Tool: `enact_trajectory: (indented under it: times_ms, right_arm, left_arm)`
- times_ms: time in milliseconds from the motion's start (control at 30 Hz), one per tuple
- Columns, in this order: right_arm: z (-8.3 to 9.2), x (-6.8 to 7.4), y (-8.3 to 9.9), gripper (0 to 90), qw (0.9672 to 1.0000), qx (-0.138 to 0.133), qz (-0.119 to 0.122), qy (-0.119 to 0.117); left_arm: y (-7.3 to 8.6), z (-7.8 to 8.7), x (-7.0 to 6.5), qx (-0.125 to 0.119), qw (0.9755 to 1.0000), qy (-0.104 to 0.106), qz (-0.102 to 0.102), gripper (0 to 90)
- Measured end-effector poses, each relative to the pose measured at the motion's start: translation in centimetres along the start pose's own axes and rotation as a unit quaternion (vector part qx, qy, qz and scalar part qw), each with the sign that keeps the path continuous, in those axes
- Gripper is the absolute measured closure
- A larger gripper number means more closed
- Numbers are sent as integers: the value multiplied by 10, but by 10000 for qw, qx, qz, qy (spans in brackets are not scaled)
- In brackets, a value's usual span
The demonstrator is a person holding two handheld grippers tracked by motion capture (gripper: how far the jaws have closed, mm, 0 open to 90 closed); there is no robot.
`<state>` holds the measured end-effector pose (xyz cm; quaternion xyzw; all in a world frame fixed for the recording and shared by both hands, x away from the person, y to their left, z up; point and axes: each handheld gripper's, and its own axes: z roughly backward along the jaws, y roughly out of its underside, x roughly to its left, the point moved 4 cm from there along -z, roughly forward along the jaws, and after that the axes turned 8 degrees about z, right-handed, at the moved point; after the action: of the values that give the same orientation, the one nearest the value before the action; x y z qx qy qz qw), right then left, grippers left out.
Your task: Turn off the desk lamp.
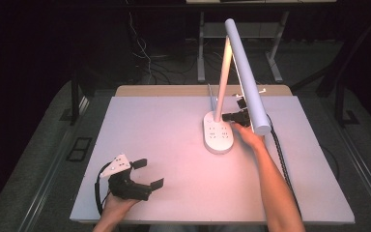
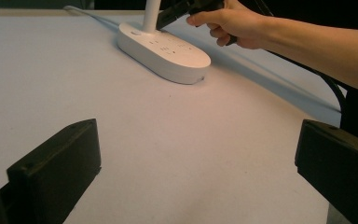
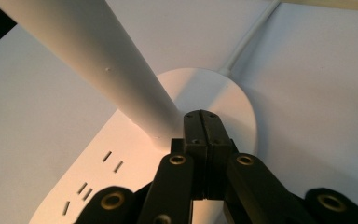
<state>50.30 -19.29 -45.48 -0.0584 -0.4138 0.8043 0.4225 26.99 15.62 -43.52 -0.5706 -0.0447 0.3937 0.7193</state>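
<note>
A white desk lamp stands at the back middle of the table, its oval base carrying socket slots, its stem rising to a long bar head. My right gripper is at the foot of the stem, jaws shut together, tips touching the base right beside the stem. My left gripper rests near the table's front left, held in a hand, jaws wide open with nothing between them; its two jaws frame the bare tabletop, with the lamp base far ahead.
The white table board lies on a wooden top. The lamp's white cord runs off the back of the base. A black cable trails along the right arm. Dark floor, cables and table legs lie beyond the far edge.
</note>
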Motion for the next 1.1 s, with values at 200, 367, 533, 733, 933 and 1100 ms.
enact_trajectory:
  times_ms: [200, 367, 533, 733, 933, 1100]
  right_arm:
    - [-1, 2, 0, 900, 9999, 18, 39, 114]
    - [0, 1, 0, 900, 9999, -16, -49, 114]
    - [0, 1, -1, 900, 9999, -17, -45, 124]
    - [0, 2, 0, 900, 9999, -45, -37, 128]
    - [0, 1, 3, 900, 9999, -112, -117, 23]
    - [0, 1, 5, 900, 9997, -205, -144, 27]
  left_arm:
    - [0, 0, -2, -6, 10000, 7, -16, 0]
    - [0, 1, -1, -35, 10000, -2, 11, 0]
    - [0, 2, 0, -32, 10000, -9, 30, 0]
    - [0, 1, -1, -29, 10000, -2, 9, 0]
    - [0, 1, 0, -16, 10000, -4, 6, 0]
    - [0, 0, 0, 5, 10000, 0, 7, 0]
